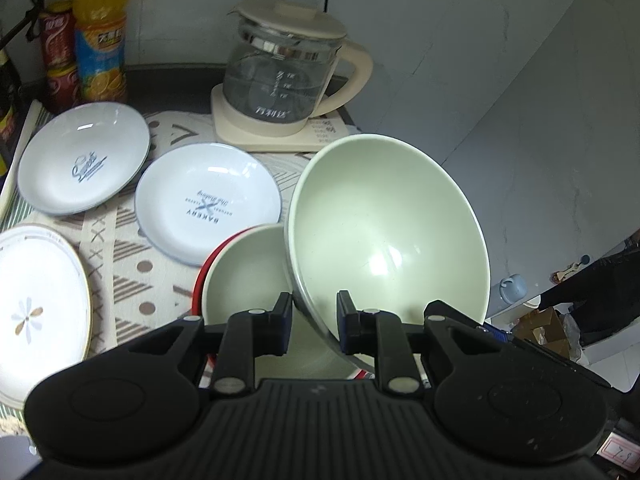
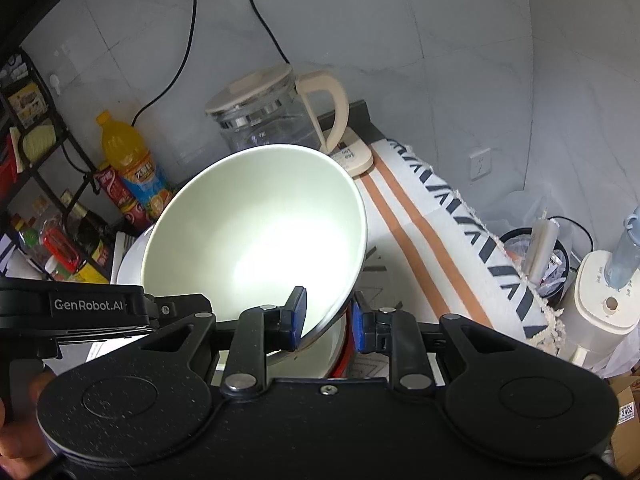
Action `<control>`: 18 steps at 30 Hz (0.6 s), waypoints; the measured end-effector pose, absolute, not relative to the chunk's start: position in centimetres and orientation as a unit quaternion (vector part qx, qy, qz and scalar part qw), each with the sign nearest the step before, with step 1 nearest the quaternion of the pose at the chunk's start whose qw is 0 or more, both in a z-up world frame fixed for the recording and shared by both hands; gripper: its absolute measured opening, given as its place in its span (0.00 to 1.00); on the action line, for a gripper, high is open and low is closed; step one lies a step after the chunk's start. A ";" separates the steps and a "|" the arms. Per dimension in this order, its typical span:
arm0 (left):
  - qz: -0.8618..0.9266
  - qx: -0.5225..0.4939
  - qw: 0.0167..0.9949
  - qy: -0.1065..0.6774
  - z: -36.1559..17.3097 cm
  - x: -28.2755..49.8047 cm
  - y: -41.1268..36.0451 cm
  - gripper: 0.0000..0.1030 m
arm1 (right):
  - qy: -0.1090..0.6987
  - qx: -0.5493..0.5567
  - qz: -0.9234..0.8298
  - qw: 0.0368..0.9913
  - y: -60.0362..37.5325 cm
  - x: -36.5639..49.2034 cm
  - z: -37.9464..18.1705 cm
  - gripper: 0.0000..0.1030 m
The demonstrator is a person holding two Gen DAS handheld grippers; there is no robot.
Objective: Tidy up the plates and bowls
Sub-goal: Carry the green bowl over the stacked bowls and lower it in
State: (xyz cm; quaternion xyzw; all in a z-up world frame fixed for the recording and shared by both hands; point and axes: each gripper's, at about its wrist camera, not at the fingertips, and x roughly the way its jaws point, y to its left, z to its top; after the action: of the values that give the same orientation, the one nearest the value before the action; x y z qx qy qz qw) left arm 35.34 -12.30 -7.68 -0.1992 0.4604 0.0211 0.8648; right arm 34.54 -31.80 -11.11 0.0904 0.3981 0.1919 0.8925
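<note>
A large pale-green bowl (image 1: 386,236) is seen tilted steeply above a patterned cloth (image 1: 132,276) on the counter, its glossy inside catching the light. Its rim is pinched from two sides: the left gripper (image 1: 314,322) has its jaws closed narrowly on the near edge, and the right gripper (image 2: 330,318) is clamped on the same bowl's lower rim. Beneath it, a smaller bowl (image 1: 244,276) with a red outside and pale inside rests on the cloth. Two white printed plates (image 1: 208,204) and a flower-patterned plate (image 1: 36,304) are laid nearby, a glass kettle (image 1: 286,72) behind.
</note>
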 end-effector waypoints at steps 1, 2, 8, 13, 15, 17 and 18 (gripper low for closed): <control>0.024 -0.201 0.863 0.463 -7.9 35.2 -12.2 0.19 | 0.401 0.089 0.193 0.891 -31.7 34.5 -11.3 0.23; 0.027 -0.203 0.861 0.465 -8.0 35.1 -12.1 0.19 | 0.405 0.087 0.194 0.889 -31.5 34.5 -11.5 0.23; 0.045 -0.212 0.849 0.481 -9.6 34.7 -11.3 0.20 | 0.420 0.069 0.201 0.882 -30.4 34.3 -12.5 0.24; 0.053 -0.218 0.841 0.493 -10.8 34.6 -10.6 0.20 | 0.430 0.057 0.205 0.877 -29.6 34.4 -13.3 0.25; 0.056 -0.219 0.837 0.498 -11.2 34.7 -10.4 0.21 | 0.433 0.053 0.205 0.876 -29.3 34.5 -13.4 0.25; 0.056 -0.221 0.834 0.502 -11.5 34.7 -10.3 0.21 | 0.435 0.049 0.205 0.875 -29.1 34.6 -13.6 0.26; 0.057 -0.221 0.833 0.505 -11.6 34.7 -10.2 0.21 | 0.437 0.049 0.205 0.875 -29.1 34.6 -13.7 0.26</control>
State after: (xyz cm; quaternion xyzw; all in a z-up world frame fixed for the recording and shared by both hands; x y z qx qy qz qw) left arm 34.74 -10.21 -11.64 -0.2211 0.5046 0.0565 0.8326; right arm 34.63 -29.07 -13.68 0.0493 0.4368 0.2048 0.8746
